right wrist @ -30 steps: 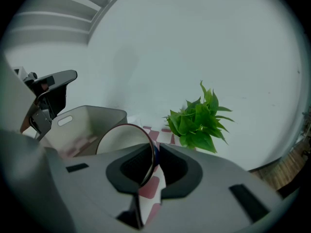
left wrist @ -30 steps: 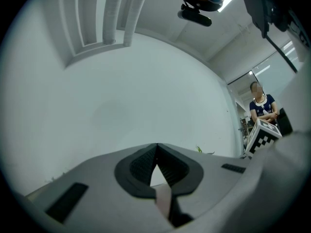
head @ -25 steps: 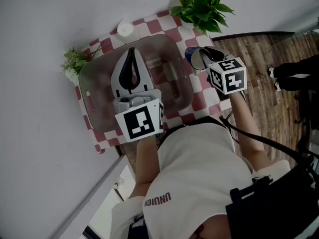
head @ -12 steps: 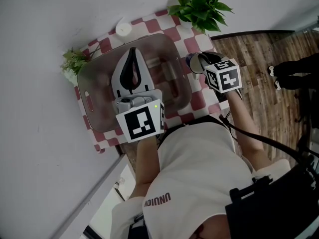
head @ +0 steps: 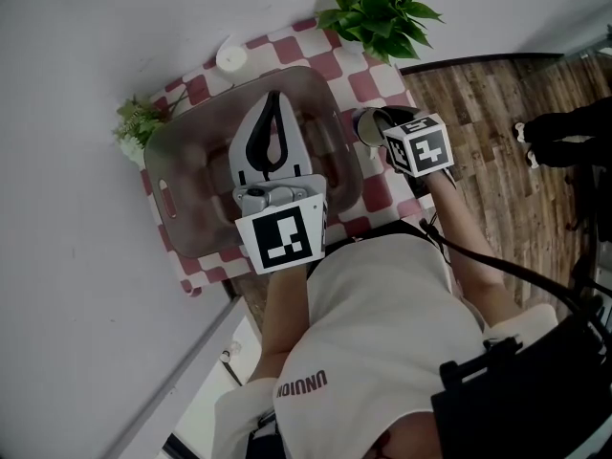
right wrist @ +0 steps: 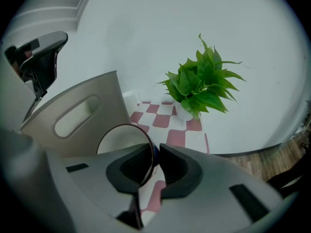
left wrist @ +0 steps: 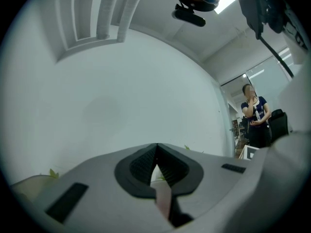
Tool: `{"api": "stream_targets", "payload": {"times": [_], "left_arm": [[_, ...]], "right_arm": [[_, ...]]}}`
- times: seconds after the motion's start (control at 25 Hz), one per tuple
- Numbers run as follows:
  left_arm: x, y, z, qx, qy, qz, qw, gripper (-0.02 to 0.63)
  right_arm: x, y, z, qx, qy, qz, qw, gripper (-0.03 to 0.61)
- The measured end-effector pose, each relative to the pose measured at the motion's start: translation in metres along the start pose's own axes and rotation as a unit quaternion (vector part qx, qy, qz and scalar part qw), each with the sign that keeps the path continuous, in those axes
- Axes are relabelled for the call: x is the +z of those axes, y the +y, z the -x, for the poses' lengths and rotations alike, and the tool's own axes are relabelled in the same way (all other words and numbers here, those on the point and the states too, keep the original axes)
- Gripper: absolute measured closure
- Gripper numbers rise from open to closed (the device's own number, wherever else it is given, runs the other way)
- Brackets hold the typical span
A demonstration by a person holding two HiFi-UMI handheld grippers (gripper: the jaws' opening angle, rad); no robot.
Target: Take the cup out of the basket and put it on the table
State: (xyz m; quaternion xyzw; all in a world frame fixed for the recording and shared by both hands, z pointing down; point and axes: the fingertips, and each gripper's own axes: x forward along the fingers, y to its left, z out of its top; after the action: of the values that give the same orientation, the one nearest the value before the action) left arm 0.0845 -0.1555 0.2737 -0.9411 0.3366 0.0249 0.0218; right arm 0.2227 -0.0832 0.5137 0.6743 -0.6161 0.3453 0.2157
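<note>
The cup (head: 367, 125), dark outside and white inside, hangs tilted just off the right side of the grey basket (head: 191, 213), above the checkered table (head: 375, 195). My right gripper (head: 381, 122) is shut on its rim. In the right gripper view the cup (right wrist: 122, 141) has its wall pinched between the jaws of the right gripper (right wrist: 154, 155), with the basket's handle wall (right wrist: 73, 114) at the left. My left gripper (head: 272, 103) hovers over the basket's middle, shut, with nothing held. The left gripper (left wrist: 156, 148) faces only the pale wall in its own view.
A leafy potted plant (head: 379, 13) stands at the table's far right corner, also seen as the plant (right wrist: 201, 84). A small white pot (head: 230, 58) and a small green plant (head: 139, 122) sit behind the basket. Wooden floor (head: 497, 113) lies right of the table. A person (left wrist: 255, 115) stands far off.
My right gripper has carried the cup a little left and closer to the basket's side. The left gripper has shifted slightly right and farther over the basket.
</note>
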Motion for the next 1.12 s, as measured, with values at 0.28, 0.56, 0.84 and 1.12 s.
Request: {"api": "stream_targets", "payload": {"times": [0.28, 0.56, 0.84, 1.12], "left_arm": [[-0.002, -0.013, -0.003, -0.014, 0.001, 0.005, 0.9999, 0.603], [-0.003, -0.020, -0.004, -0.022, 0.003, 0.006, 0.9997, 0.603], [-0.004, -0.016, -0.004, -0.018, 0.007, 0.006, 0.9998, 0.603], [-0.002, -0.013, -0.004, -0.016, 0.004, 0.004, 0.9999, 0.602]], "right_arm": [[-0.016, -0.002, -0.009, 0.006, 0.026, -0.009, 1.000, 0.517], [-0.026, -0.003, -0.016, 0.010, 0.038, -0.012, 0.999, 0.517], [-0.040, -0.002, -0.024, 0.011, 0.066, -0.017, 0.998, 0.517], [-0.051, -0.002, -0.029, 0.011, 0.083, -0.025, 0.996, 0.517]]}}
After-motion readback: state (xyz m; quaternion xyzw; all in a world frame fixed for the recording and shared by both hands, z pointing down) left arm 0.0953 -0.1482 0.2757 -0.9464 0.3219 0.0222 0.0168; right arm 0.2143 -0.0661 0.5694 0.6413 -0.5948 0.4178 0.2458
